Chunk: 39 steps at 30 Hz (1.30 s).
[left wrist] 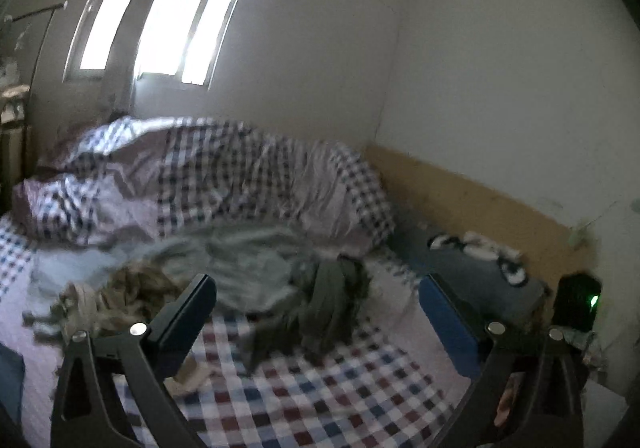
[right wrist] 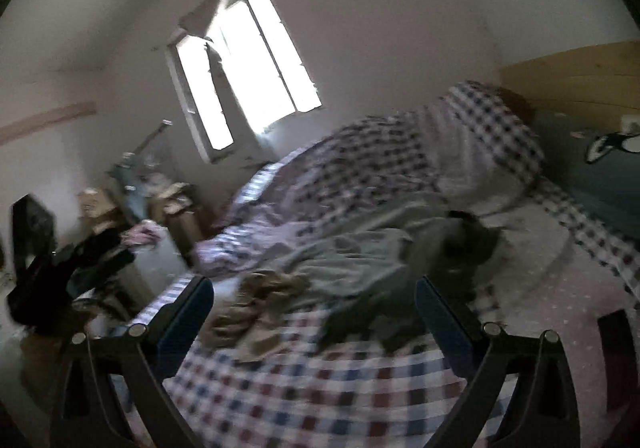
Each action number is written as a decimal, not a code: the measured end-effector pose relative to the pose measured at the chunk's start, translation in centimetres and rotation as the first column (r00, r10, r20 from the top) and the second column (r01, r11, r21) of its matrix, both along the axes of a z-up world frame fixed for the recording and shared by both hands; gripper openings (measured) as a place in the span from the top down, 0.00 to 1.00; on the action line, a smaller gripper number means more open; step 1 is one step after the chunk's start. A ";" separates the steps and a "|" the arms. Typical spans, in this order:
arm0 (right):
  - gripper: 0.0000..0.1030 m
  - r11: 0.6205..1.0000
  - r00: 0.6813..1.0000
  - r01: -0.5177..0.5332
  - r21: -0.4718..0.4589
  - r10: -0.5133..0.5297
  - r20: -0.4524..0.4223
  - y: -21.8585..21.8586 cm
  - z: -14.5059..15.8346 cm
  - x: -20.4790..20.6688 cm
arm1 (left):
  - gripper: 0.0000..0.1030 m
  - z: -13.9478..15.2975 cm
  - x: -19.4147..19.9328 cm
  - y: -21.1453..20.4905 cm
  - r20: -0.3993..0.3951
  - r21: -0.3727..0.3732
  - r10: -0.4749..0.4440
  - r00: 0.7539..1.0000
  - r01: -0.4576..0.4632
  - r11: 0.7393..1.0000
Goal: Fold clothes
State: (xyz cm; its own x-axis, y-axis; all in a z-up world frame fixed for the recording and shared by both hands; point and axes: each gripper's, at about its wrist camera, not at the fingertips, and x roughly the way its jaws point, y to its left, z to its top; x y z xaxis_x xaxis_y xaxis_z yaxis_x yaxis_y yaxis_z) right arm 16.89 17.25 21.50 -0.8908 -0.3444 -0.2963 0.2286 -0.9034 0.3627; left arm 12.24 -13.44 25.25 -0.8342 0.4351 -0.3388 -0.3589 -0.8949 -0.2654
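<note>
Both hand-held grippers hang above the near edge of the bed (left wrist: 320,388), the left hand-held gripper (left wrist: 316,296) and the right hand-held gripper (right wrist: 316,296) each with jaws spread wide and nothing between them, which to my eye suits a reach for a fresh garment. The clothes sit unfolded mid-frame on the checked sheet: a pale grey-green garment (left wrist: 240,268), a dark olive bundle (left wrist: 328,300) at its right and a tan crumpled piece (left wrist: 136,288) at lower left. The checked duvet (left wrist: 224,176) is bunched toward the wall, probably leaving the near sheet free for folding.
</note>
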 end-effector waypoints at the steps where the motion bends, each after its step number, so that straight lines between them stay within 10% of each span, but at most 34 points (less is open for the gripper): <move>1: 0.00 1.000 1.000 0.009 0.013 -0.009 0.019 0.0 -0.5 -0.8 | 0.00 -1.0 -0.6 0.4 0.022 0.000 0.009 1.000 -0.009 1.000; 19: 0.00 0.939 0.869 -0.027 0.344 -0.148 0.472 -3.1 -19.6 -17.9 | 0.00 -23.7 -13.1 5.3 0.384 -0.193 0.200 0.901 -0.133 0.972; 39: 0.00 0.916 0.843 -0.012 0.400 -0.206 0.496 -3.2 -23.0 -19.2 | 0.00 -26.2 -15.2 7.8 0.373 -0.395 0.326 0.869 -0.169 0.903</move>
